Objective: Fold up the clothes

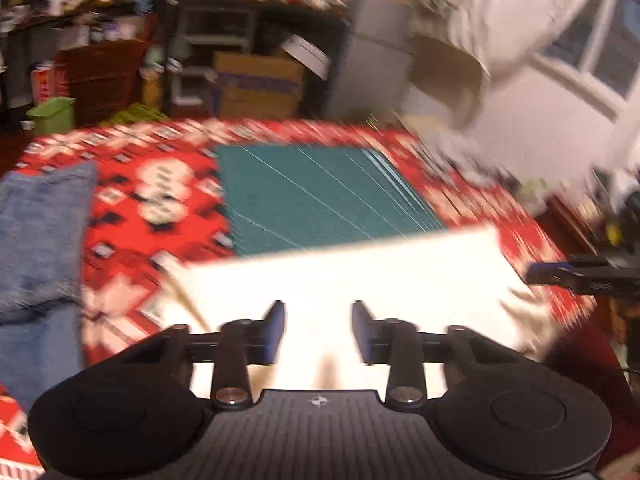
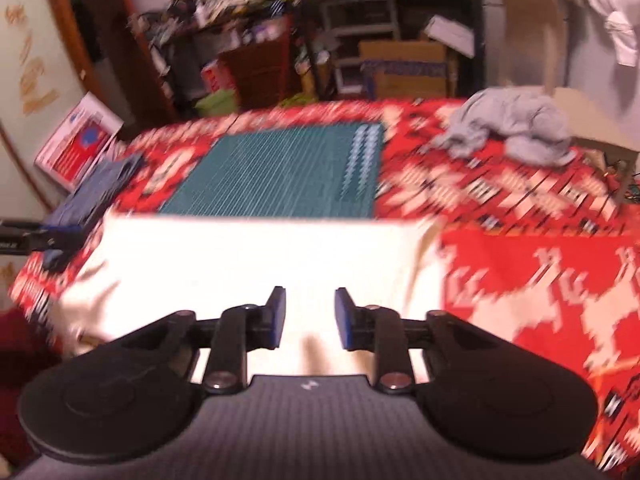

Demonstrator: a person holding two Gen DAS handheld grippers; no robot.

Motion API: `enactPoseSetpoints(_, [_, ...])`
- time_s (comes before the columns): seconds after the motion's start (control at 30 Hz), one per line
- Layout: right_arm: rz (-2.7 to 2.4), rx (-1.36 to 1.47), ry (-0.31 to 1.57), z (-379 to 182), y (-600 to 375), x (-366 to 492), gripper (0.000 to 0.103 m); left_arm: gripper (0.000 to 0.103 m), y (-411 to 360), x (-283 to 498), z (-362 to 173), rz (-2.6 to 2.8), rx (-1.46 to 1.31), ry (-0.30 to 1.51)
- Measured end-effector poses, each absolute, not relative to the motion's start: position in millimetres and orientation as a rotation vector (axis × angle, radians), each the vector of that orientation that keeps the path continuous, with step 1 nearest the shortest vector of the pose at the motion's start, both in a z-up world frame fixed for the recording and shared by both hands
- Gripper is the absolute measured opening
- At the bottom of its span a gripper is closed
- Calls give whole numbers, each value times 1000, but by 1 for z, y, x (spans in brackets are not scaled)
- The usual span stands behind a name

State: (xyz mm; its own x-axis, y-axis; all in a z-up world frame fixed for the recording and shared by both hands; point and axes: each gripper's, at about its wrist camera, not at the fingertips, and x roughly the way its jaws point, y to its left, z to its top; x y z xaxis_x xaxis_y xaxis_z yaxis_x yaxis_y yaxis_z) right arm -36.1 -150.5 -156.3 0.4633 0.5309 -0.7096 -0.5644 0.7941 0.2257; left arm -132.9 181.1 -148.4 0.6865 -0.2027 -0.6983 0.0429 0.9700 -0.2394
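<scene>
Both hand-held grippers hover released over the same pale garment: the left hand-held gripper (image 1: 319,330) and the right hand-held gripper (image 2: 310,318) each show a clear gap between the pads with nothing pinched in it. From where I sit, the white folded cloth (image 1: 352,272) lies directly ahead of and beneath both sets of fingers, its long axis running crosswise to the way they point, its far edge straight along the green cutting mat (image 1: 316,196). Neither hand looks nearer to me (blur makes that hard to call); each sits over its own half.

Off the left hand-held gripper's left side lie the blue jeans (image 1: 40,240), well apart from the cloth. Ahead and to the right of the right hand-held gripper a crumpled grey garment (image 2: 508,128) sits near the bench's far corner. The red patterned cover (image 2: 540,280) is bare to the right, so I judge there is room that way; the near edge of the bench is close under both wrists.
</scene>
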Motion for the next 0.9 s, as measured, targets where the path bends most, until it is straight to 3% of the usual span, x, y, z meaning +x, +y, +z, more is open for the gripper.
enactPoseSetpoints(0.07, [705,-62,919,-166,-142,-49,3,14,164,-137,-158,-192,-200,861])
enactPoseSetpoints(0.27, [663,-99,956,-181,-142,-86,4,13,130,-159,-183,-233,-101,990])
enactPoseSetpoints(0.57, [633,-64,934,-186,-160,-102,5,14,121,-173,-186,-196,3,962])
enactPoseSetpoints(0.67, [615,-17,900,-176,-169,-99,8,14,128,-172,-179,-156,-11,953])
enactPoseSetpoints(0.77, [553,24,893,-169,-183,-92,20,18,145,-176,-170,-105,-80,943])
enactPoseSetpoints(0.83, [509,91,912,-171,-194,-84,30,30,159,-179,-167,-55,-124,936])
enactPoseSetpoints(0.9, [468,176,942,-175,-206,-74,35,35,173,-180,-164,2,-160,929])
